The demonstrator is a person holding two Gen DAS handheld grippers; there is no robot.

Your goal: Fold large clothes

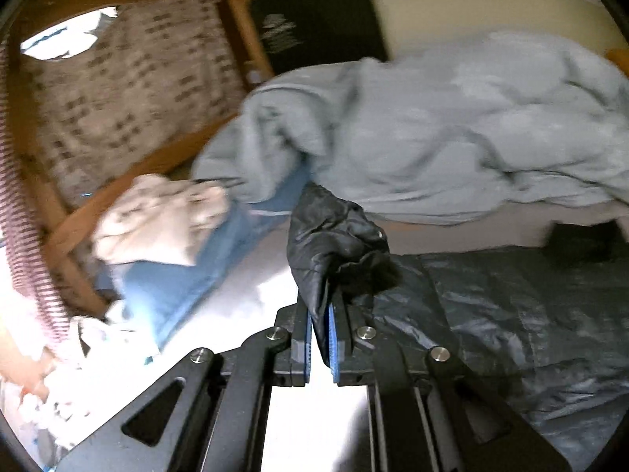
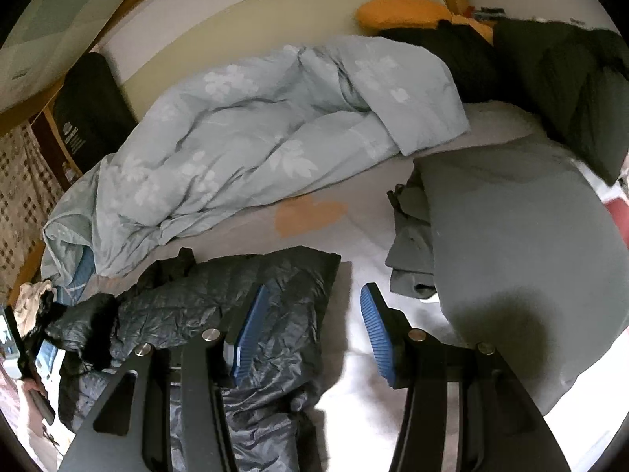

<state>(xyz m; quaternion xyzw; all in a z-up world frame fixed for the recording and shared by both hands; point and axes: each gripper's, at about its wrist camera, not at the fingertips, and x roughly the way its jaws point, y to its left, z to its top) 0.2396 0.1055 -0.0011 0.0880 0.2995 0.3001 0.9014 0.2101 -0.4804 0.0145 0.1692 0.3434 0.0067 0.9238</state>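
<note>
A black quilted puffer jacket (image 1: 511, 306) lies spread on the white bed sheet (image 1: 251, 299). My left gripper (image 1: 320, 310) is shut on a bunched corner of the jacket (image 1: 334, 236), which sticks up beyond the fingertips. In the right wrist view the jacket (image 2: 236, 295) lies at the lower left. My right gripper (image 2: 312, 299) stands open, its left finger (image 2: 251, 330) over the jacket's right part and its right finger (image 2: 377, 330) over bare sheet. Nothing is between its pads.
A rumpled light-blue floral duvet (image 2: 255, 129) lies behind the jacket. A grey pile of clothes (image 2: 511, 255) sits on the right, with dark garments (image 2: 570, 78) and an orange pillow (image 2: 401, 11) at the back. Beige cloth (image 1: 157, 220), blue cloth (image 1: 188, 275) and the wooden bed frame (image 1: 118, 181) are on the left.
</note>
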